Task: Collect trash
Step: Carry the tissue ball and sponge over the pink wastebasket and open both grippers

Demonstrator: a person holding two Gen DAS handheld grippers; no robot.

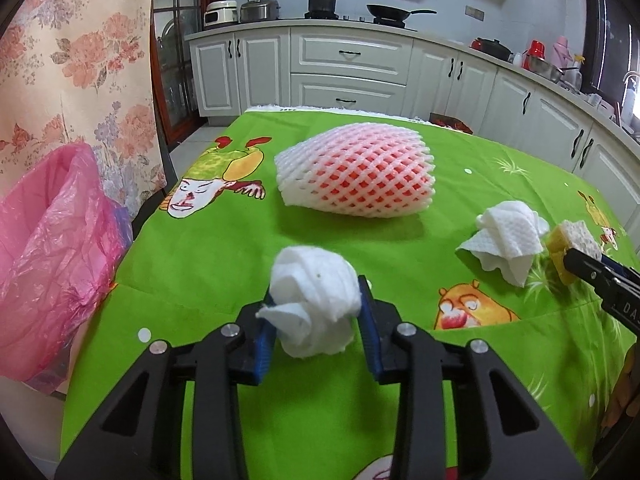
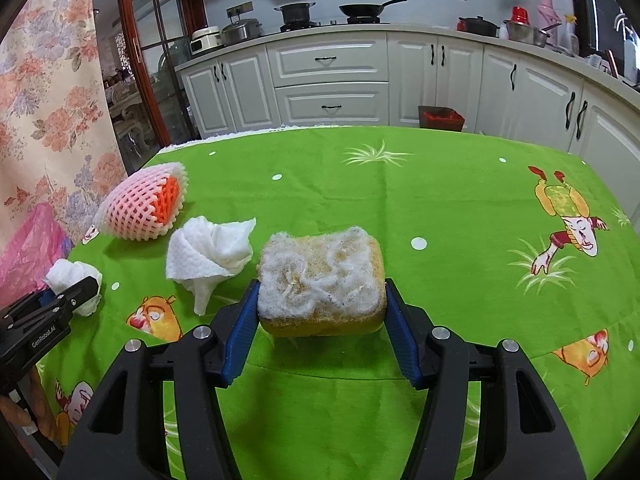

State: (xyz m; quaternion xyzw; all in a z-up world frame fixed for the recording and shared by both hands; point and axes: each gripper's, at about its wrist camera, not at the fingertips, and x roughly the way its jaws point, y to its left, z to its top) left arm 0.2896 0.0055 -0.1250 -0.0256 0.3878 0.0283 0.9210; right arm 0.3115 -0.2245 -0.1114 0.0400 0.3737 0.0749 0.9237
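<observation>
left tongs [image 1: 316, 312]: clamped on load, level | right tongs [image 2: 322, 304]: clamped on load, level

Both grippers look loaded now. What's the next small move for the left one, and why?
Probably lift the left gripper and swing it left toward the pink trash bag. Its fingers already pinch the crumpled tissue, and the bag stands open at the table's left edge.
</observation>
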